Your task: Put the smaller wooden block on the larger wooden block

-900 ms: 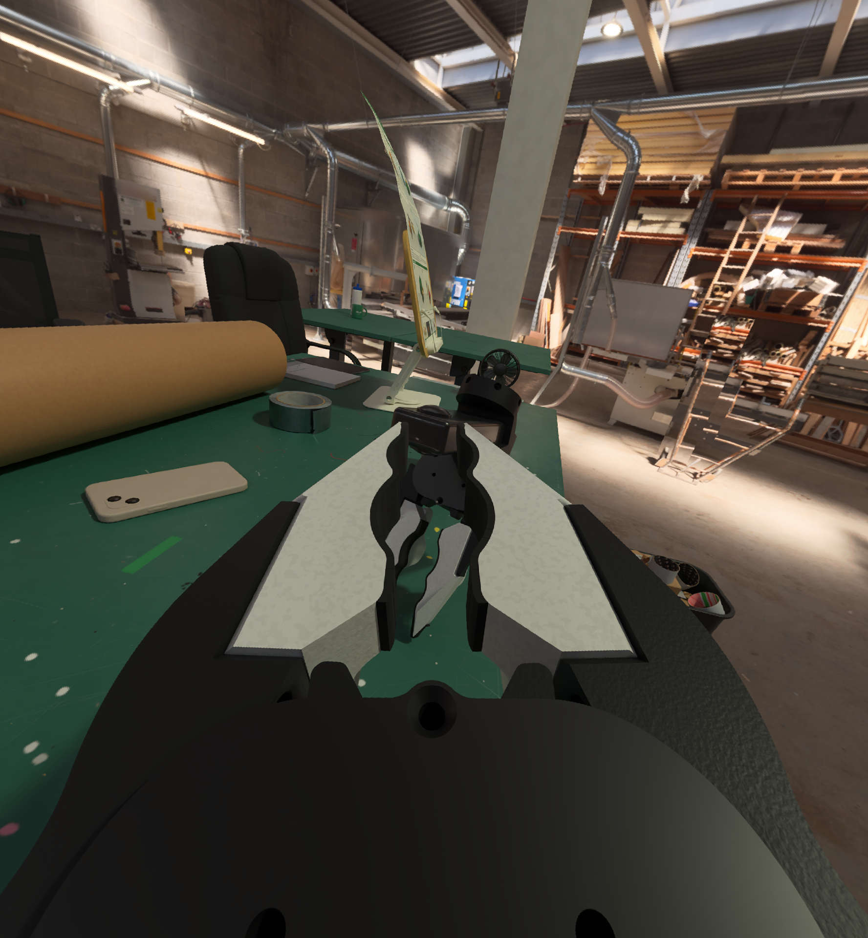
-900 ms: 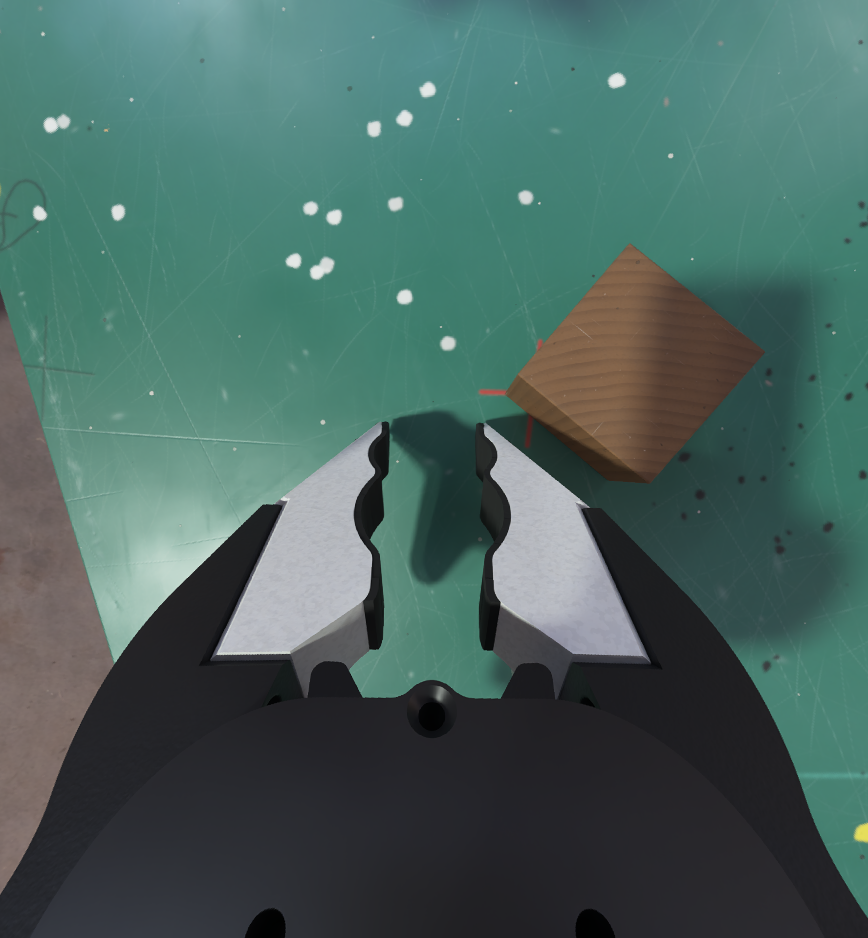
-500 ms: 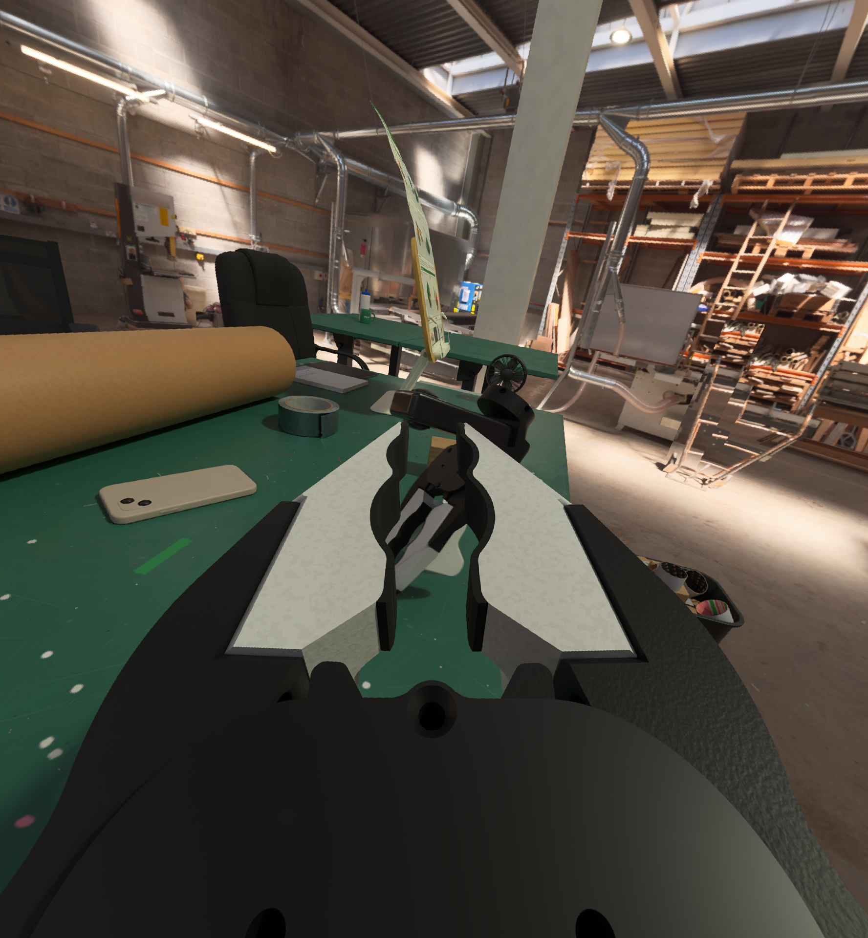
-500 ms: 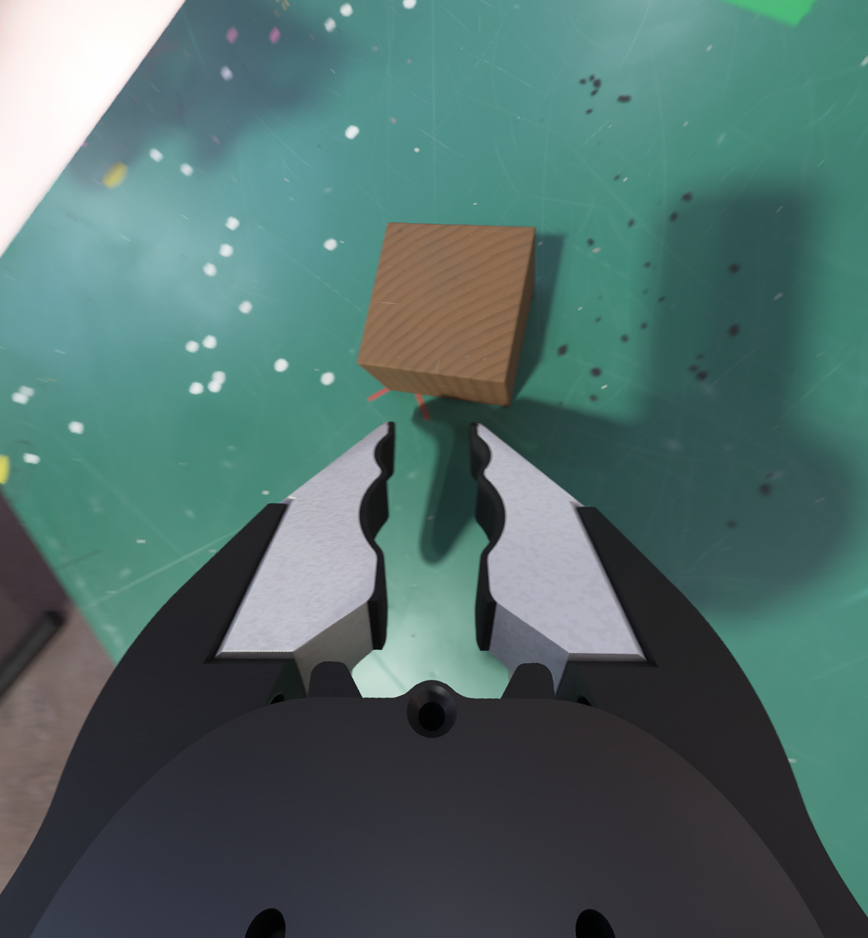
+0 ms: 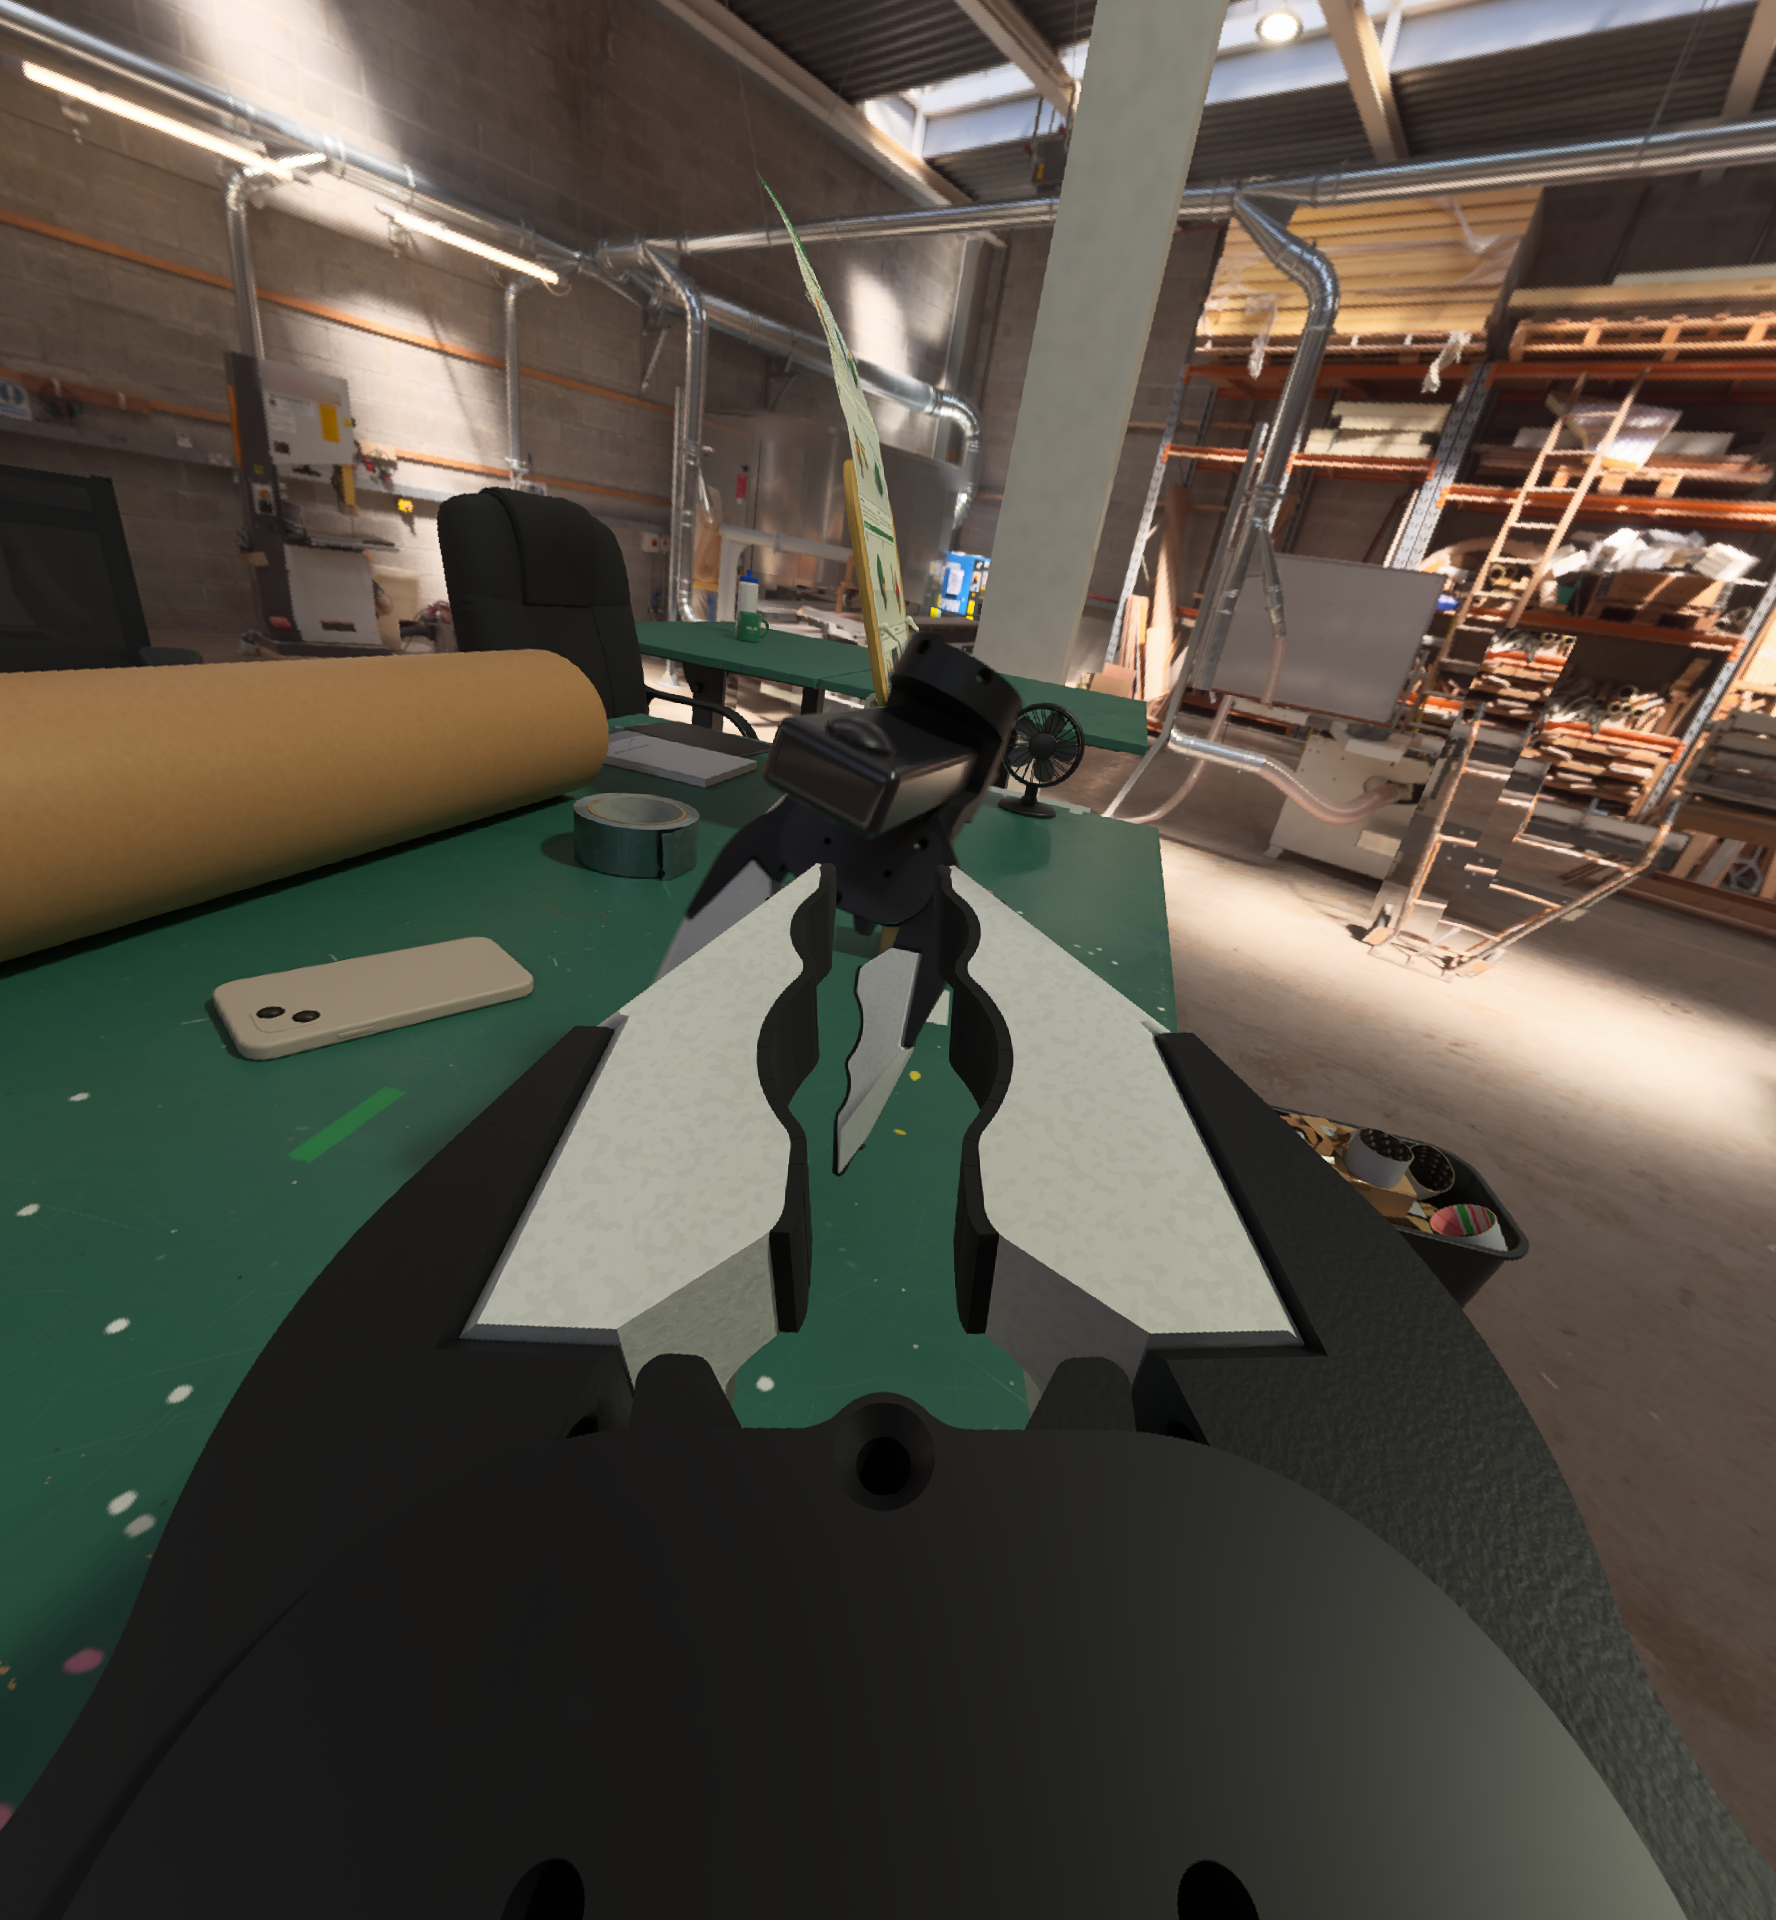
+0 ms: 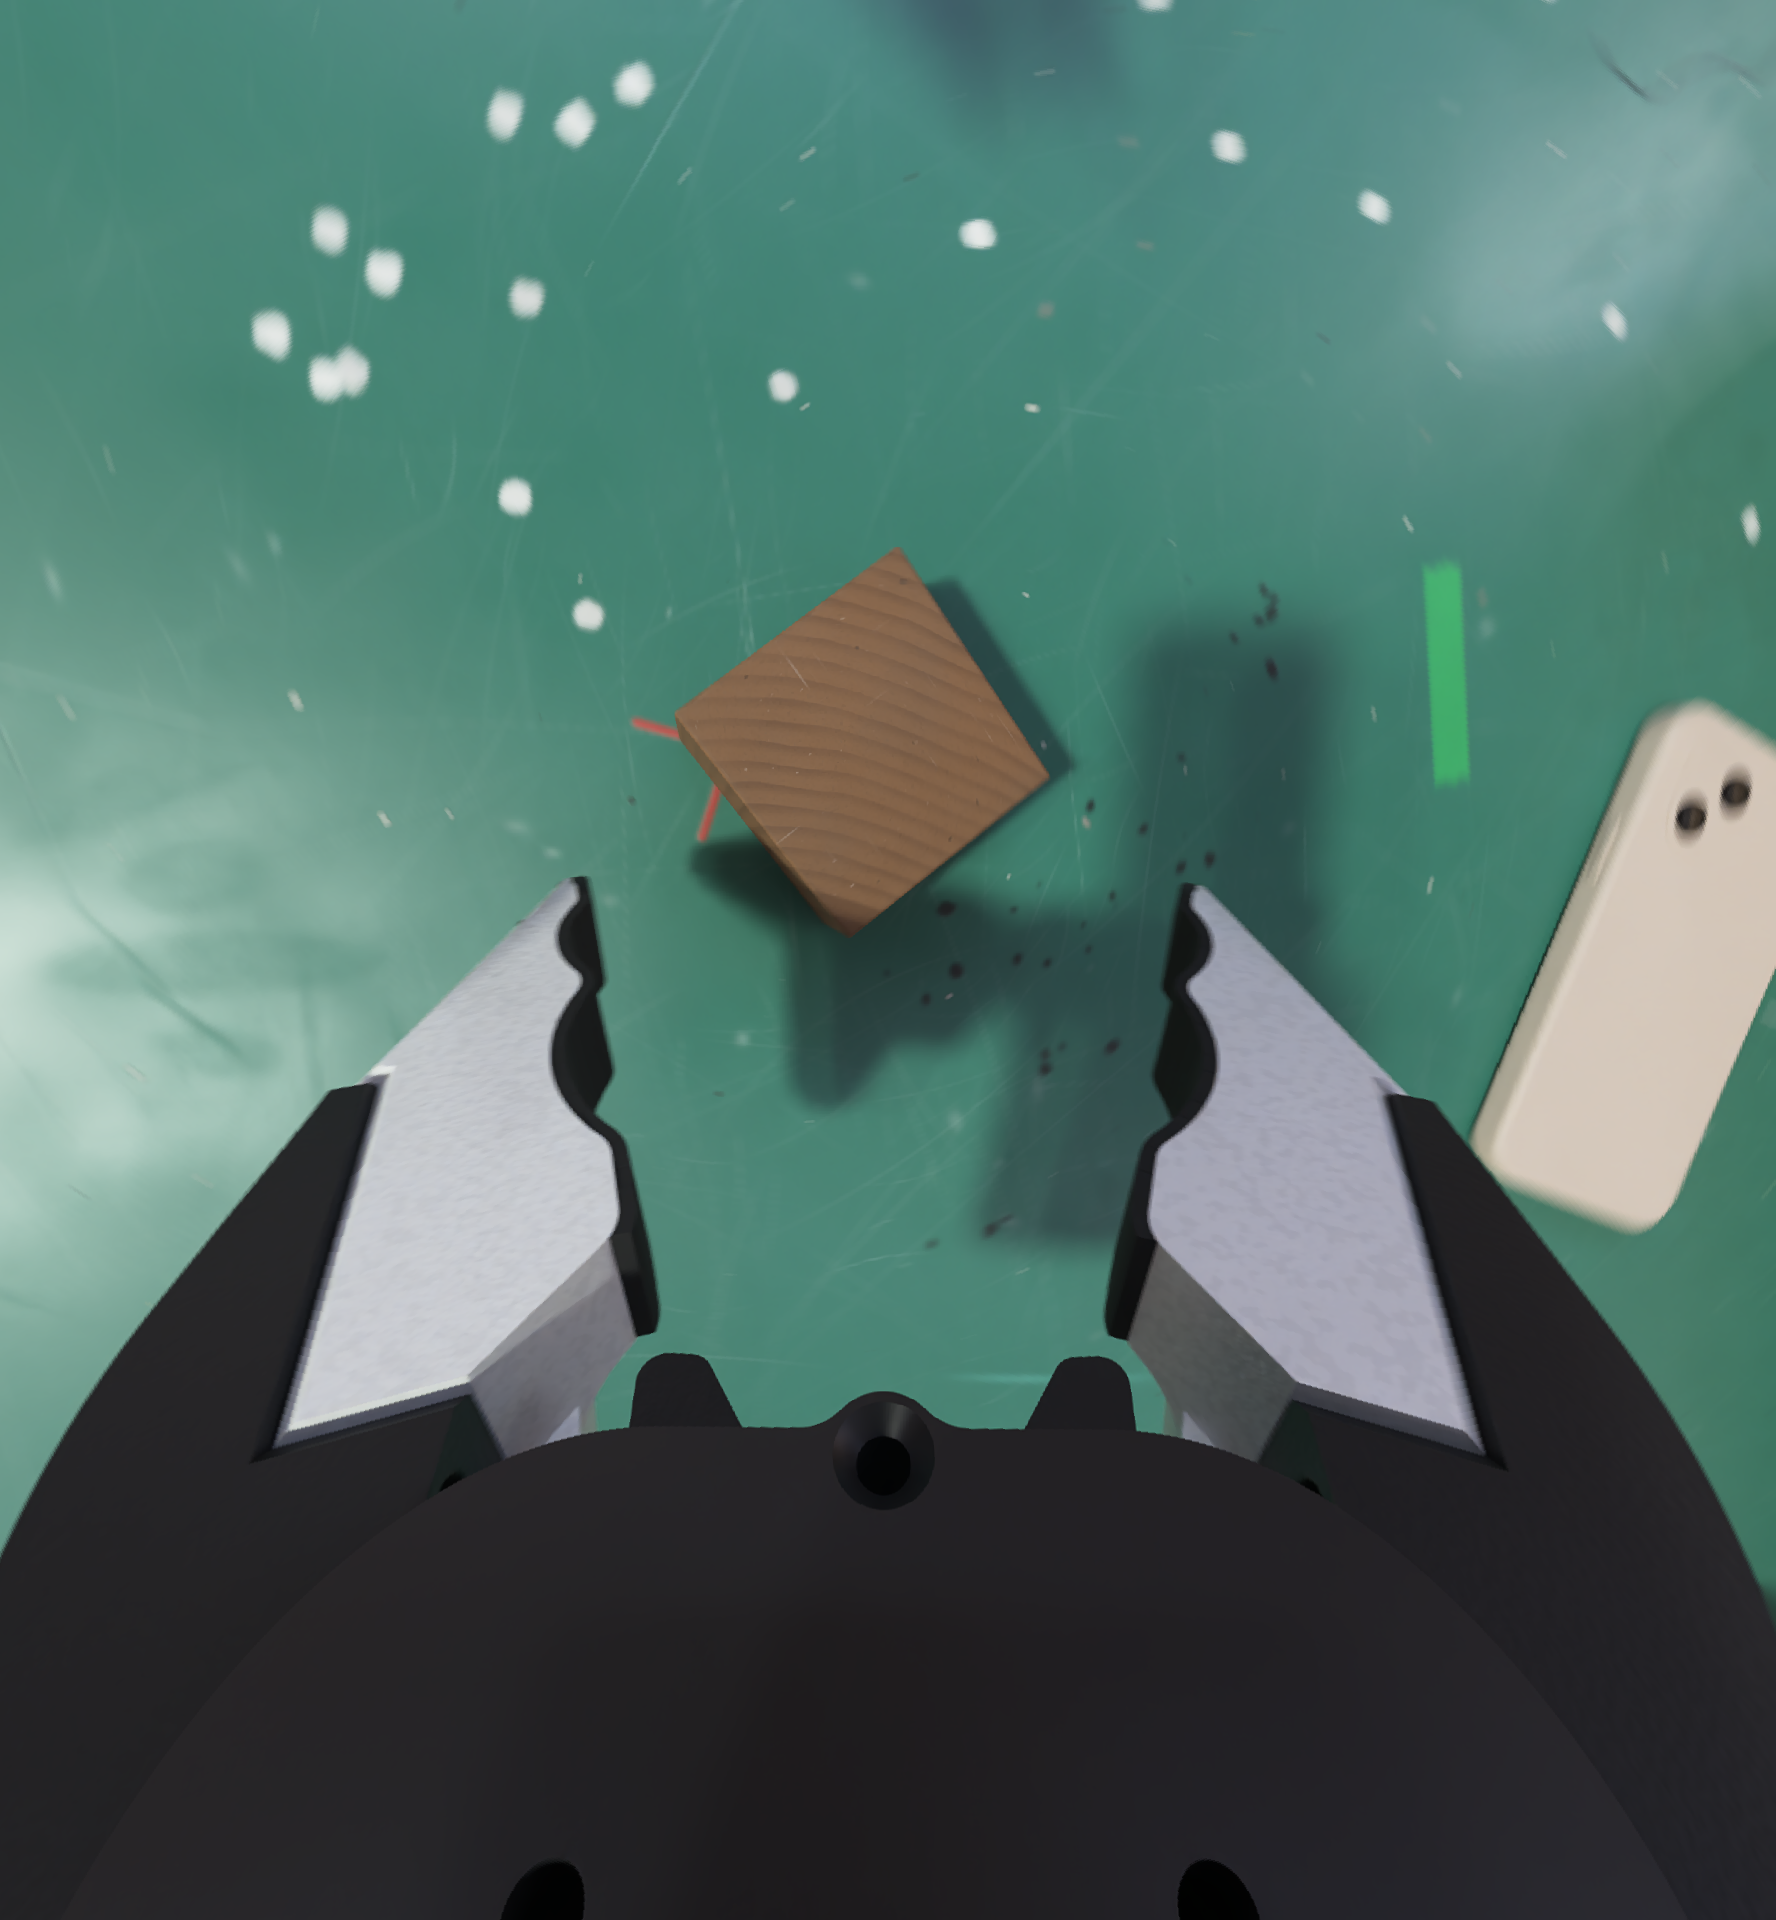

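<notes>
One brown wooden block [image 6: 863, 738] lies on the green table [image 6: 240, 935], turned like a diamond. I cannot tell whether it is the smaller or the larger one; no second block shows. My right gripper [image 6: 884, 894] hangs above it, pointing down, wide open and empty, with the block just beyond its fingertips. In the left wrist view the right gripper [image 5: 863, 831] hovers over the table straight ahead. My left gripper [image 5: 884, 883] is low over the table with its jaws close together and nothing between them.
A beige phone [image 6: 1653, 966] lies right of the block, beside a green tape strip [image 6: 1447, 675]. A big cardboard roll [image 5: 240, 790], a tape roll [image 5: 635, 831] and a small fan [image 5: 1045, 748] sit farther back. The table's right edge drops to a bin [image 5: 1403, 1205].
My right gripper has opened its jaws wide, risen and turned; the block now looks smaller and the phone has come into view. My left gripper has barely moved.
</notes>
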Motion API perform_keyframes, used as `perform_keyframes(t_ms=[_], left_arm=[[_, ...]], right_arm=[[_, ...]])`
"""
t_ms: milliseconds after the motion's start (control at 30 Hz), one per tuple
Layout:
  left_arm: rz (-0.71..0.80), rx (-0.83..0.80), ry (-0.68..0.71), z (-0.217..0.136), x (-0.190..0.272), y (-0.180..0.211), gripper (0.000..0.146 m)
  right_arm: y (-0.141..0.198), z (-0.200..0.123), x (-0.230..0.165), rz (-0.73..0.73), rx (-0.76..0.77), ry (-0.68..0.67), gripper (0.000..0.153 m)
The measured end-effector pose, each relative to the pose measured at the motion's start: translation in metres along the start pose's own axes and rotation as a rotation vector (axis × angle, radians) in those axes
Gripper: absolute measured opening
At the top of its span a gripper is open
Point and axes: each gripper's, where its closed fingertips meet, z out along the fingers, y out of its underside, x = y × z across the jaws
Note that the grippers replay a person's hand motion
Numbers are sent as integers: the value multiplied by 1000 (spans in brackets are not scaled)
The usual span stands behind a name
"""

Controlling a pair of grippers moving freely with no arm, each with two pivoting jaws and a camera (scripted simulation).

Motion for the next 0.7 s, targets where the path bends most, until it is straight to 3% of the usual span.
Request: perform_keyframes(t_ms=[67, 100, 300, 500, 700], left_arm=[[1, -6, -1, 0, -1, 2, 19], [3, -10, -2, 0, -2, 3, 19], [2, -27, -7, 0, -7, 10, 19], [-8, -36, -10, -2, -12, 15, 19], [-17, -39, -14, -3, -18, 17, 19]], right_arm=[[1, 11, 1, -177, -41, -60, 125], [2, 16, 2, -249, -61, -91, 126], [-6, 34, -3, -468, -69, -299, 104], [-12, 32, 4, -534, -108, -412, 79], [-2, 43, -1, -580, -163, -426, 83]])
